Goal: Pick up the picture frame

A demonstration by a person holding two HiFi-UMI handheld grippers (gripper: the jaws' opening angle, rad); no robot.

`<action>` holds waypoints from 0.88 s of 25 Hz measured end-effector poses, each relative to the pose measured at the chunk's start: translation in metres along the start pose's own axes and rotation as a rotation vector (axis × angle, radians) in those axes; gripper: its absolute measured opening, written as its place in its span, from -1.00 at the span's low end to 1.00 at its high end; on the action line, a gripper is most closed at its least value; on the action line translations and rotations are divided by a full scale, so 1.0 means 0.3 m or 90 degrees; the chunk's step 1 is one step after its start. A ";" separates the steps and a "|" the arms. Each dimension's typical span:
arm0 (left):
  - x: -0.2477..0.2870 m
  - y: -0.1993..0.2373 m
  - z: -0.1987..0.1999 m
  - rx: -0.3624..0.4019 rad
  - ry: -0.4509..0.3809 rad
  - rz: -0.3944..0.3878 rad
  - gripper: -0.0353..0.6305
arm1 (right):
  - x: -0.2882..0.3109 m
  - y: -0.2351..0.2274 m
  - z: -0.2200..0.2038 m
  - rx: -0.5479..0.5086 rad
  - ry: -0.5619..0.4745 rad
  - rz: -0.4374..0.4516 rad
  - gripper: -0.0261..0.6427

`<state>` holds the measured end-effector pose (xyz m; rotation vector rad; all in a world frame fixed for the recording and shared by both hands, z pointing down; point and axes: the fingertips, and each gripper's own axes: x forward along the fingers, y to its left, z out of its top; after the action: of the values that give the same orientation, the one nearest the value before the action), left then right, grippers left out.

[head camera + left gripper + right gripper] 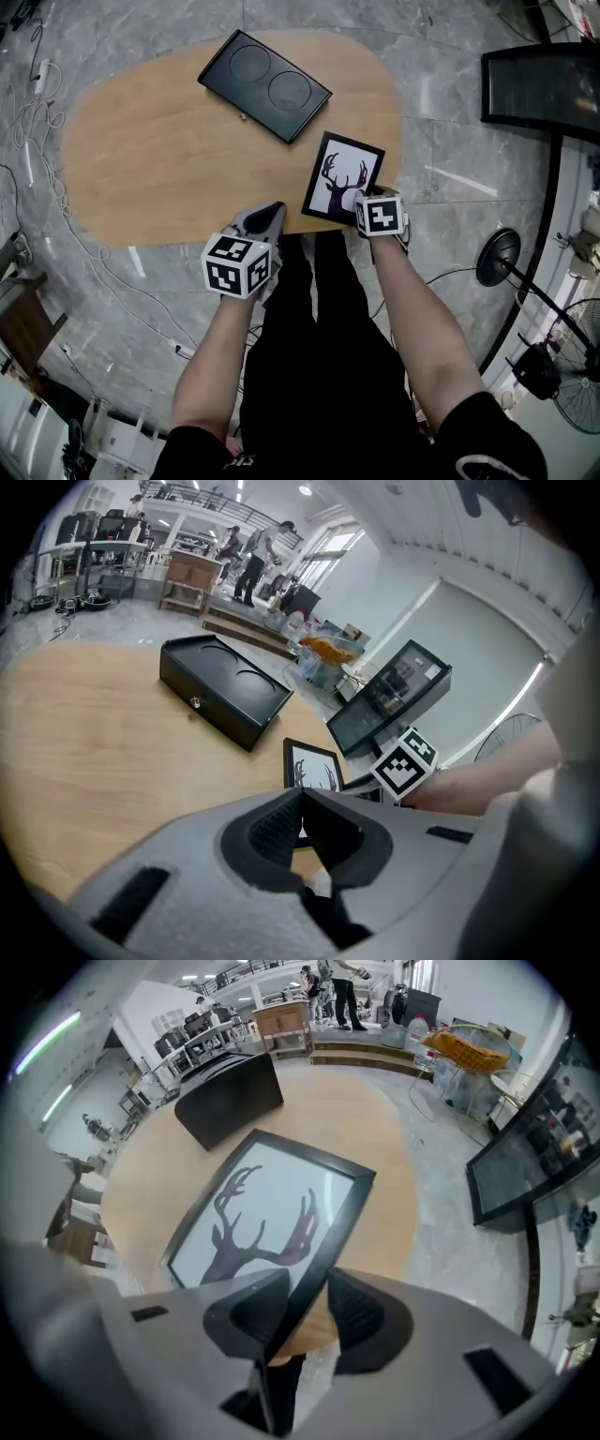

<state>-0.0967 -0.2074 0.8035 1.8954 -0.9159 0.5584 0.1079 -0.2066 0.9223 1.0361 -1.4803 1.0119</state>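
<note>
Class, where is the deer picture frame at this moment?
In the head view, the picture frame lies at the wooden table's near right edge, just nearer than the black box, its edge between the right gripper's open jaws.

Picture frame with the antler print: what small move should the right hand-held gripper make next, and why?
Probably close the jaws fully before any lift. The right hand-held gripper has its jaws astride the picture frame's black side rail near a corner, but a gap shows on one side, so the grip does not look firm yet. The frame lies at the wooden table's near edge.
</note>
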 end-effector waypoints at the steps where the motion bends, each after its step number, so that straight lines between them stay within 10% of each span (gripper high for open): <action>1: 0.000 0.001 -0.003 0.000 0.000 -0.001 -0.87 | 0.002 0.000 0.001 0.001 -0.002 0.001 -0.55; 10: -0.062 0.000 0.001 -0.009 0.002 0.002 -0.87 | -0.017 -0.004 0.001 0.099 -0.040 0.058 -0.66; 22: -0.220 -0.014 0.161 0.017 -0.033 0.023 -0.87 | -0.153 0.054 0.090 0.063 -0.056 0.083 -0.71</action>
<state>-0.1339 -0.2249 0.7327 1.9279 -0.9826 0.5485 0.0901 -0.2233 0.8724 1.0769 -1.6001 1.1551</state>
